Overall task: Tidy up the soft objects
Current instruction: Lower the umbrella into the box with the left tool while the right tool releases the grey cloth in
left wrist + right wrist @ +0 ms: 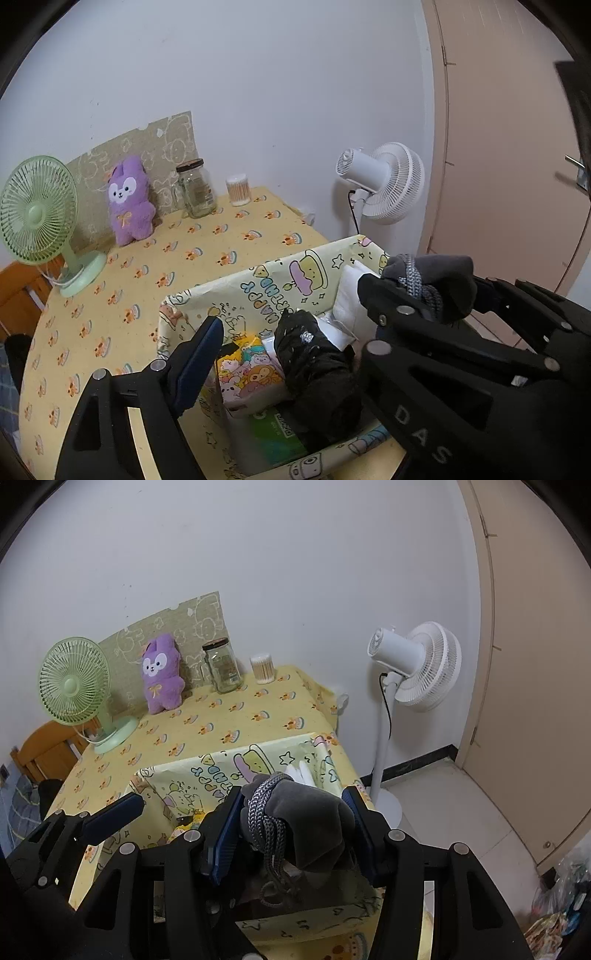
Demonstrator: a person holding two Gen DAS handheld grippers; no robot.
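Observation:
My right gripper [293, 821] is shut on a grey soft bundle [310, 823] wrapped with a grey braided cord [266, 812], held above the yellow cartoon-print box [221, 771]. The bundle [439, 284] and right gripper also show at the right of the left wrist view. My left gripper [291, 325] is open over the box [280, 273]; only its left finger [199, 354] shows clearly. Inside the box lie a black soft roll [317, 358], a cartoon tissue pack [251, 373] and white cloth [351, 295]. A purple plush bunny [129, 201] stands at the table's back.
On the yellow tablecloth [207, 243] stand a green desk fan [40, 218], a glass jar [195, 188] and a cotton-swab tub [238, 189]. A white floor fan [417, 668] stands right of the table, with a door [535, 664] beyond. A wooden chair [44, 749] is at left.

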